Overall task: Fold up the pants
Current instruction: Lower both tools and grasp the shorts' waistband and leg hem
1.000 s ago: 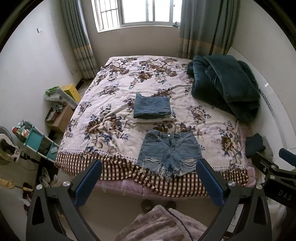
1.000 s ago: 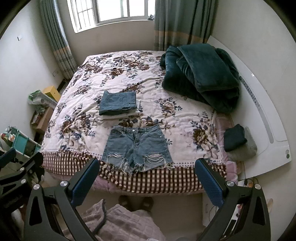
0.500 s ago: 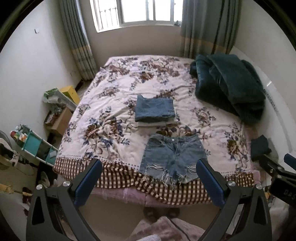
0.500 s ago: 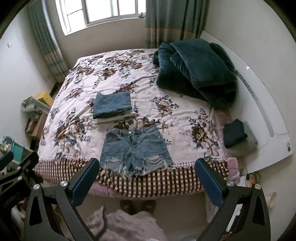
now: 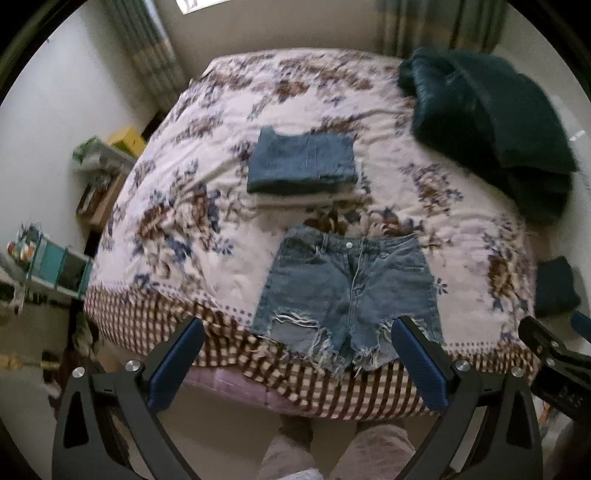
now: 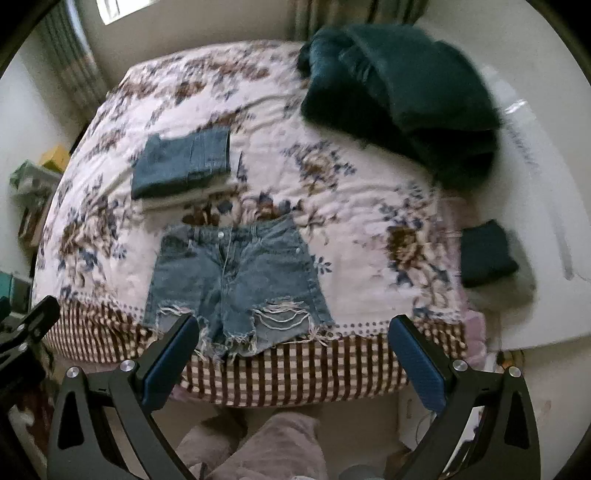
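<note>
Ahead of both wide-open, empty grippers, denim shorts (image 5: 351,291) lie flat at the bed's (image 5: 221,206) near edge, waistband away; left gripper (image 5: 295,360) and right gripper (image 6: 291,356) roughly equidistant.

Daylight enters from a window (image 5: 199,3) at the top edge of both views, leaving the room fairly dim and soft-shadowed. Both pictures are smeared by motion blur, worst toward the rims, where the fisheye bends everything inside a black circular border.

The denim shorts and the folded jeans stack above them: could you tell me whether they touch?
Apart. The left wrist view shows a strip of floral bedspread between the denim shorts and the folded jeans stack.
</note>
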The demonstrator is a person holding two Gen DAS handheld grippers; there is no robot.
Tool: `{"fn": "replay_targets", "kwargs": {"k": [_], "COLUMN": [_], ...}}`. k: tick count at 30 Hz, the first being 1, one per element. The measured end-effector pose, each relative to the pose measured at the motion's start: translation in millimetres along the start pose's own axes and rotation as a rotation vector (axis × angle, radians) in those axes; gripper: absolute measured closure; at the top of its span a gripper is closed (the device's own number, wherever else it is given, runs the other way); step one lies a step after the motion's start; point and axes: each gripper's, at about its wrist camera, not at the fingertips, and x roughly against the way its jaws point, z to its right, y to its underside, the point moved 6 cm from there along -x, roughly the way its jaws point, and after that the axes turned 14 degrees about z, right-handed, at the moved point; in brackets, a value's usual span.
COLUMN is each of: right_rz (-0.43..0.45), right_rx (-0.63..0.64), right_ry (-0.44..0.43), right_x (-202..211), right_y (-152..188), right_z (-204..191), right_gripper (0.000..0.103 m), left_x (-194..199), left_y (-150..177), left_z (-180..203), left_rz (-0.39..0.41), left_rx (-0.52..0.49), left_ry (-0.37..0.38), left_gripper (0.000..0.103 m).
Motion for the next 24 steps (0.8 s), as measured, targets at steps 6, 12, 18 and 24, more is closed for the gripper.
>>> {"fn": "replay_targets", "kwargs": {"k": [6, 12, 18, 24], "right_rz": [-0.105, -0.259, -0.398, -0.433], "right_rx": [0.103, 0.142, 0.145, 0.271], "right_ry": [-0.101, -0.21, -0.27, -0.261], "right_x": [-127.9, -258.8, -380.8, -455.1], "right_y": [-2.1, 7.9, 22.7, 31.9], "right_z": [32.1, 57.6, 76.1, 65.9], "right_gripper": [0.0, 0.019, 0.019, 0.019], "left_x": [-105.3, -209.5, -263.7, -292.1], "left_y": [32.5, 85.8, 135.8, 191.3], "left_z": [57.0, 122.1, 197.6, 254.8], "left_rz": [-0.123, -0.247, -0.327, -0.404], "left_rx": [0.071, 0.057, 0.085, 0.158], "left_ry": [-0.077, -0.087, -0.007, 0.06], "left_gripper": [0.0, 0.0, 0.0, 0.0]}}
